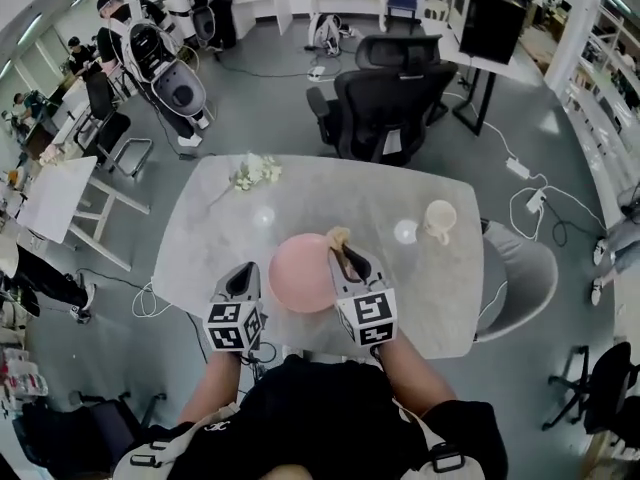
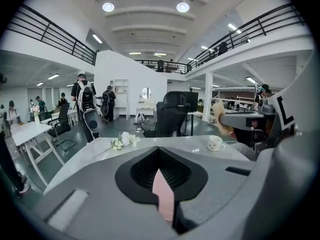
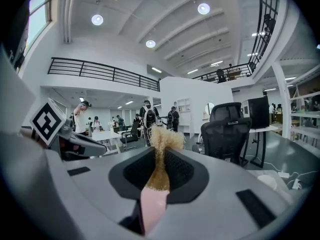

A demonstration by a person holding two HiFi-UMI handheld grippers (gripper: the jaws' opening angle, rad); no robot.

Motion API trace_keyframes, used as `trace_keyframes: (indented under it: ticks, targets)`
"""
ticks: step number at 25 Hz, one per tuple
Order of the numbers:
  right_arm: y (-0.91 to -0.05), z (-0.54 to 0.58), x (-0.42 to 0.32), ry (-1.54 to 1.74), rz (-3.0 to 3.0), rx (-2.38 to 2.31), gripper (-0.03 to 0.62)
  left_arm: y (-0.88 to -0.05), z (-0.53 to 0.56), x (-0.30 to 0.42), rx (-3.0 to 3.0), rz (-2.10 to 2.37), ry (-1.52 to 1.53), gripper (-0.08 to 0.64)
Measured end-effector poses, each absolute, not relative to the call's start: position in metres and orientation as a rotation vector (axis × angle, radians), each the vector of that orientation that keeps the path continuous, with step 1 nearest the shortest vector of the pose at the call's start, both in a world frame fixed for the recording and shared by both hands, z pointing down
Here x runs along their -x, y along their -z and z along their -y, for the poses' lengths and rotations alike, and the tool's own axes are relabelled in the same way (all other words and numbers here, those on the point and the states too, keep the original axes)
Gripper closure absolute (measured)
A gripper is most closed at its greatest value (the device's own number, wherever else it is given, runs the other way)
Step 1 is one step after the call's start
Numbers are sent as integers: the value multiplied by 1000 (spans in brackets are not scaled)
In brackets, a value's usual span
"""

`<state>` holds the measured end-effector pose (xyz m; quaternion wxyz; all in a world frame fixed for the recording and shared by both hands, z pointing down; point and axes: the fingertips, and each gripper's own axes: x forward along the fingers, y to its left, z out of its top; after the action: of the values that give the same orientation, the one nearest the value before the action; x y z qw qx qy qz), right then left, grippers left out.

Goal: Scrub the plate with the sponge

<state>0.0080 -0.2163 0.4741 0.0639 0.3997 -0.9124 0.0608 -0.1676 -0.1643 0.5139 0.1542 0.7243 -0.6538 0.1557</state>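
Note:
The pink plate (image 1: 300,273) is held up over the near part of the white table (image 1: 200,238), between my two grippers. My left gripper (image 1: 243,274) is shut on the plate's left rim, and the pink edge (image 2: 164,196) shows as a thin strip between its jaws. At the plate's right edge, my right gripper (image 1: 346,258) is shut on a tan fibrous sponge (image 1: 338,236). The sponge (image 3: 160,156) sticks out beyond the jaws in the right gripper view, with the plate's pink edge (image 3: 151,209) just below it.
A cream cup (image 1: 438,219) stands at the table's right side. A sprig of white flowers (image 1: 255,172) lies at the far left. A black office chair (image 1: 385,98) stands beyond the far edge, a grey chair (image 1: 525,278) to the right. People stand at the far left.

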Motion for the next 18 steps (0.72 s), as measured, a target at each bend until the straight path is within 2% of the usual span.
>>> trace_keyframes:
  ticks: [10,11,13,18]
  targets:
    - [-480,208,-21,-176,2578,-1416,540,-560,206,165,-2239,1614,-588,554]
    - [-481,206,-25,-175,2560,-1436,540,-572,207,167,-2229,1598,-623,541]
    - [-482,203,-35,-187,2520,-1484,540,-600,210,172,-2187,1560,-690,472]
    - [-490,190,-61,-217,2415,-1577,540,-673,209,186,-2041,1449,-778,462]
